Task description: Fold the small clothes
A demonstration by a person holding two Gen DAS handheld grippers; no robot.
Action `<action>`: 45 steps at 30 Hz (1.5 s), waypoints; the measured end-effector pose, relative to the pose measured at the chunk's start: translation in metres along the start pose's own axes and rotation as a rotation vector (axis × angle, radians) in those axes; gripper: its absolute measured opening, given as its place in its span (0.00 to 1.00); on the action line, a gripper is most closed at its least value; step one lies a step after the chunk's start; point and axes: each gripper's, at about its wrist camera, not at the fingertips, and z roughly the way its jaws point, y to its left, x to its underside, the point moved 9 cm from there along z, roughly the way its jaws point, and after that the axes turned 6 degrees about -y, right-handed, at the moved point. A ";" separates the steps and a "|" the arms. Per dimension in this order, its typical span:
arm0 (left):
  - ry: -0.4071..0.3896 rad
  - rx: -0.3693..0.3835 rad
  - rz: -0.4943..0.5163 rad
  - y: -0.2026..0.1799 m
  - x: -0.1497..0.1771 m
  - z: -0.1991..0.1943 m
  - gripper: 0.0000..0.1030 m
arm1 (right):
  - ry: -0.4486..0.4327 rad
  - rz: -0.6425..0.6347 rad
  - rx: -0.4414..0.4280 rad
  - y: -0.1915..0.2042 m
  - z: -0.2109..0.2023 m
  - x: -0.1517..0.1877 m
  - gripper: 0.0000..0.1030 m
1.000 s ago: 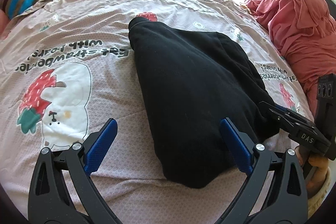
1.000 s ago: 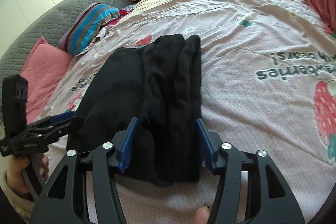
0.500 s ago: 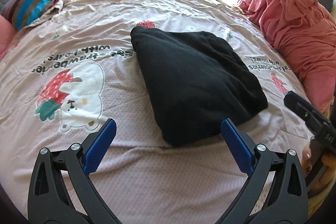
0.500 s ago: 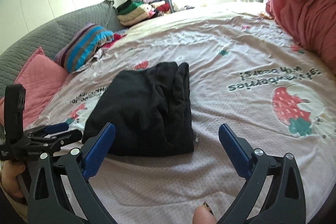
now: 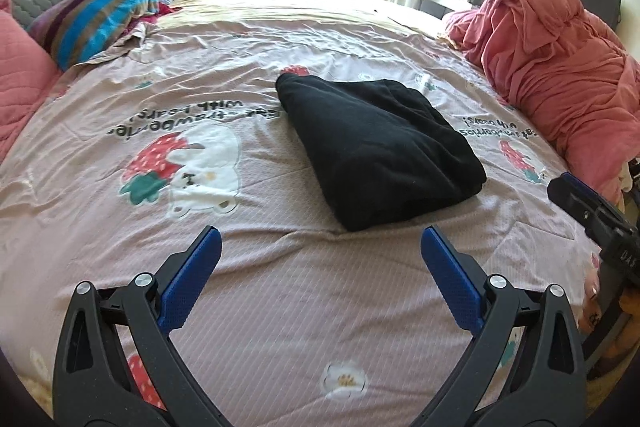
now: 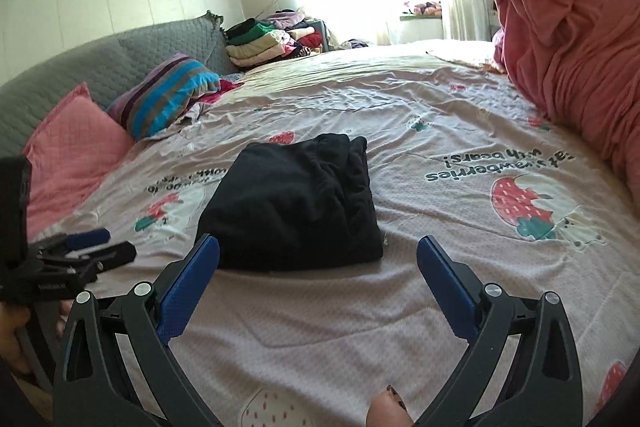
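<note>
- Now the right gripper [image 6: 318,251] stands spread wide over the bedsheet [image 6: 440,131], nothing between its blue pads; its jaws have just been opening.
- Likewise the left gripper [image 5: 320,245] is spread and empty.
- Just ahead of both, apart from the pads, lies the folded black garment [image 5: 376,151], flat on the sheet.
- At the right edge a heaped pink blanket [image 5: 560,67] is cut off by the lens.
- Far behind, a stack of clothes [image 6: 264,45] blurs in window glare.

Black gripper [image 5: 318,247] frames, ribbed blue pads, silver screws
</note>
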 end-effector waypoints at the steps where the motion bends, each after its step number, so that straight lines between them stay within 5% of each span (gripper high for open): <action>1: -0.005 -0.003 -0.002 0.002 0.002 -0.004 0.91 | -0.004 -0.012 0.007 0.003 -0.003 0.002 0.96; 22: -0.031 -0.042 -0.034 0.028 0.056 -0.036 0.91 | 0.055 -0.002 0.140 0.026 -0.017 0.069 0.96; 45: -0.023 -0.060 -0.037 0.028 0.059 -0.040 0.91 | 0.063 0.006 0.159 0.022 -0.019 0.077 0.96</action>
